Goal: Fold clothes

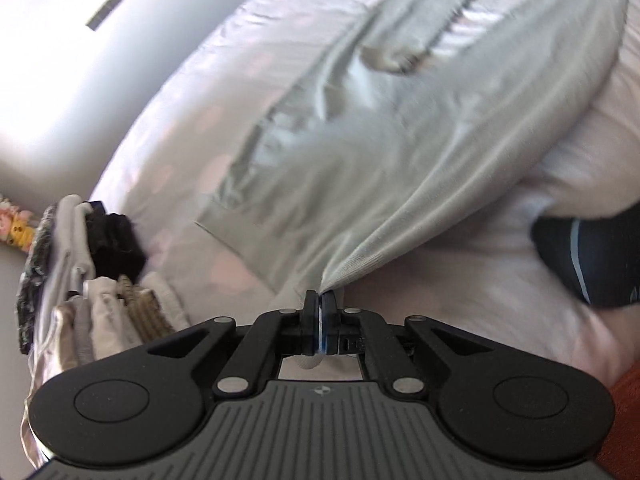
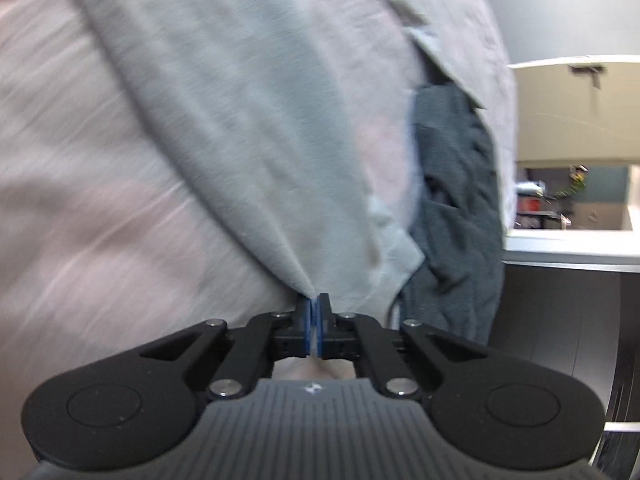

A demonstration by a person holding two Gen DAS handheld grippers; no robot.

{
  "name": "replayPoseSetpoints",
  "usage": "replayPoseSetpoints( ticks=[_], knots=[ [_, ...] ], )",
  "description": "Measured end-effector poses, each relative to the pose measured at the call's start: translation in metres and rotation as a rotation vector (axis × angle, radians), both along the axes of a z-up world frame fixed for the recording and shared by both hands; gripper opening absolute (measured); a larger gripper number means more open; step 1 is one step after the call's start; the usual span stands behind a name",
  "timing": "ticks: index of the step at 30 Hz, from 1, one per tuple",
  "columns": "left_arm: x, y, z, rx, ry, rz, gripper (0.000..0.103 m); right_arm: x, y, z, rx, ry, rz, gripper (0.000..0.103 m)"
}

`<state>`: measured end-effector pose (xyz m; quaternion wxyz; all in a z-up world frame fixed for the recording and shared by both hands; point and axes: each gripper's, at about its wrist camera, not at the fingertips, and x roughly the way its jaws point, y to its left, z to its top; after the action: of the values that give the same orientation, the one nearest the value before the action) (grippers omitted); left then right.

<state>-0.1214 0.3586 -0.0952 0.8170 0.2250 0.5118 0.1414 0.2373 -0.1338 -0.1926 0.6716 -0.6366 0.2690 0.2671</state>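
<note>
The left gripper (image 1: 320, 300) has its fingers (image 1: 310, 312) pinched tight on a corner of the light grey garment (image 1: 400, 120). The right gripper (image 2: 313, 304) pinches another corner of the same cloth. The garment lies spread over a bed with a pale pink sheet (image 1: 200, 92). A pile of folded clothes (image 1: 100, 280) sits near the bed's edge. A dark grey cloth (image 2: 456, 200) lies beside the garment.
</note>
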Motion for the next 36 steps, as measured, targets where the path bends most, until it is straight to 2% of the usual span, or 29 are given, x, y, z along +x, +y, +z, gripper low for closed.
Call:
replayPoseSetpoints(
  ticks=[8,13,16,18,21,26,27,30,33,35,36],
  knots=[
    [0.000,0.011,0.032,0.015,-0.110,0.062,0.001,0.026,0.009,0.071,0.269,-0.118,-0.163,0.002],
    [0.011,0.033,0.053,0.005,-0.178,0.131,0.001,0.055,0.040,0.106,0.346,-0.176,-0.222,0.002],
    [0.024,0.052,0.064,0.042,-0.205,0.196,0.000,0.076,0.062,0.120,0.347,-0.209,-0.243,0.003],
    [0.031,0.073,0.071,0.014,-0.227,0.251,0.000,0.095,0.078,0.127,0.346,-0.214,-0.262,0.003],
    [0.040,0.093,0.078,-0.091,-0.256,0.236,0.000,0.117,0.104,0.130,0.361,-0.178,-0.270,0.003],
    [0.048,0.079,0.062,-0.177,-0.142,0.061,0.002,0.130,0.137,0.109,0.267,-0.169,-0.222,0.003],
    [0.047,0.074,0.058,-0.202,-0.117,0.023,0.005,0.133,0.140,0.105,0.257,-0.163,-0.227,0.003],
    [0.040,0.052,0.045,-0.266,-0.043,-0.085,0.024,0.141,0.145,0.094,0.227,-0.167,-0.238,0.003],
    [0.030,0.023,0.026,-0.329,0.058,-0.205,0.026,0.145,0.144,0.087,0.213,-0.165,-0.256,0.003],
    [0.028,0.008,0.005,-0.324,0.126,-0.244,0.028,0.147,0.144,0.083,0.204,-0.165,-0.266,0.003],
    [0.028,0.002,-0.006,-0.314,0.156,-0.258,0.033,0.146,0.145,0.081,0.200,-0.166,-0.267,0.003]
  ],
)
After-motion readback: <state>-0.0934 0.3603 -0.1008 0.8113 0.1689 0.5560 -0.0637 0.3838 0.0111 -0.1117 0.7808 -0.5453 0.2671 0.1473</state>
